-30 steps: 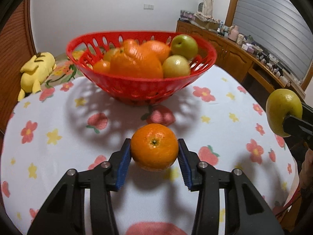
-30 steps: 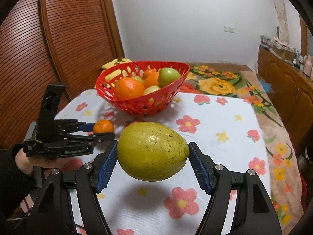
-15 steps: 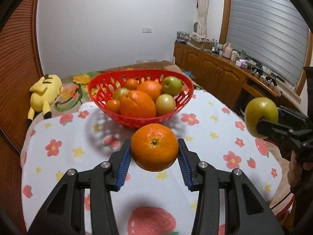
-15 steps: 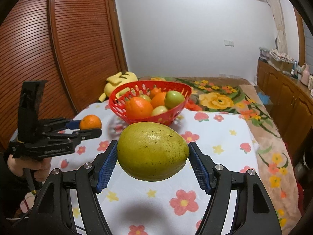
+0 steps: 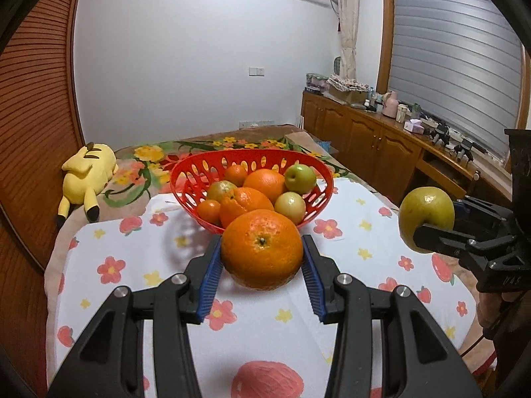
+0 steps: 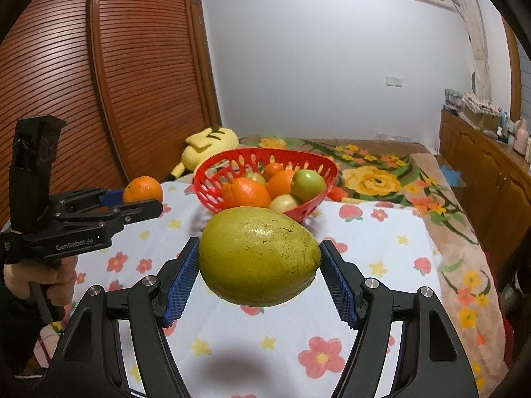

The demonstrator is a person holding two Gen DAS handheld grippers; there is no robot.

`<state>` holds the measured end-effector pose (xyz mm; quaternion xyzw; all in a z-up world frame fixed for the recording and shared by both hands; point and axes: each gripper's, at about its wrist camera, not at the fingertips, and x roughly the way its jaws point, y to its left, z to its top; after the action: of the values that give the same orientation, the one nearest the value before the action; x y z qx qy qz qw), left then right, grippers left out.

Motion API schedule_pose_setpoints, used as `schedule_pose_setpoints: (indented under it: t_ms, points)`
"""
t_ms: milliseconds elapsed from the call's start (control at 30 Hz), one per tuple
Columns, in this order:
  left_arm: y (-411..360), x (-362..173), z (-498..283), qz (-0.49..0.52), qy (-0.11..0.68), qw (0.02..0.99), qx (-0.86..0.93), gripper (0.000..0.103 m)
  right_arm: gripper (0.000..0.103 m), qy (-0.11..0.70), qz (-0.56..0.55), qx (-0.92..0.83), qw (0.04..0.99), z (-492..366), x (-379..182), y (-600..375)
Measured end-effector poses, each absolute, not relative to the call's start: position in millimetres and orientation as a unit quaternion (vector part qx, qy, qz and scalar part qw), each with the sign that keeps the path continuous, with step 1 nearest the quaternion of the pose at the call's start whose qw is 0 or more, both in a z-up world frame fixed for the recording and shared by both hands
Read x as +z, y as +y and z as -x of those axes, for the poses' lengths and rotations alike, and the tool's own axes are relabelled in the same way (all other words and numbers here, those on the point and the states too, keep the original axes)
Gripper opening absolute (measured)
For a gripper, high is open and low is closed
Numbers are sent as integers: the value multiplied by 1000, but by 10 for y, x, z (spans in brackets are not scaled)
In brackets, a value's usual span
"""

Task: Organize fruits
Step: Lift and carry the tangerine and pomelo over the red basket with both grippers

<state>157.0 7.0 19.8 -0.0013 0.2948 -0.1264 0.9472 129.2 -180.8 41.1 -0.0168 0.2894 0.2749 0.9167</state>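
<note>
My left gripper (image 5: 262,262) is shut on an orange (image 5: 262,248) and holds it in the air above the table, in front of a red basket (image 5: 192,192). The basket holds several oranges and green fruits. My right gripper (image 6: 259,272) is shut on a large yellow-green pear (image 6: 259,255), also held above the table. In the left wrist view the pear (image 5: 426,217) is at the right, apart from the basket. In the right wrist view the orange (image 6: 143,189) in the left gripper (image 6: 143,199) is at the left of the basket (image 6: 212,195).
The table has a white cloth with flowers (image 5: 132,265). A yellow plush toy (image 5: 88,172) lies on the bed behind the table, left of the basket. Wooden cabinets (image 5: 365,139) with clutter run along the right wall. A slatted wooden wardrobe (image 6: 132,83) stands at the left.
Both grippers have risen and pulled back from the basket, each still holding its fruit. The basket now looks smaller and farther away in both views.
</note>
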Motion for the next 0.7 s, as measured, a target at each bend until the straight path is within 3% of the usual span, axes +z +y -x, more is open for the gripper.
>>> schedule_pose_setpoints:
  t_ms: [700]
  points:
    - [182,153,-2033,5,300,946,-120,44,73,294,36,283,912,-1841,422,-1464]
